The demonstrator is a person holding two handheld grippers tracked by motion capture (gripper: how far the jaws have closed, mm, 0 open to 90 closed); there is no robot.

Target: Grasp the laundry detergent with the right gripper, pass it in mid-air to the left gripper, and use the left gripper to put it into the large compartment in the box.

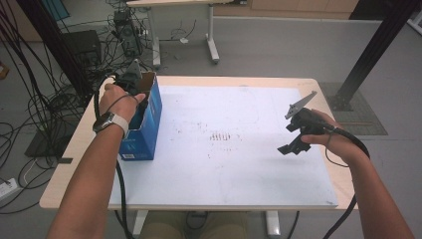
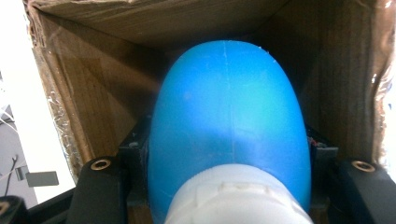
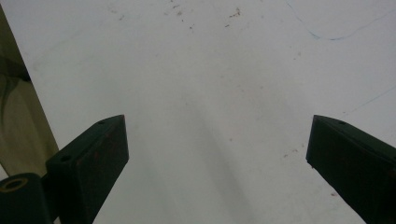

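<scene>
Left claw grips a bottle inside the box; right claw hangs empty

On the white-topped surface, the open blue cardboard box stands at nine o'clock. Inside it, the rounded blue plastic bottle with a white cap sits squeezed between the jaws of the left claw, at twelve o'clock from its camera. The right claw, at three o'clock well apart from the box, hangs wide open over bare surface, holding nothing.
</scene>
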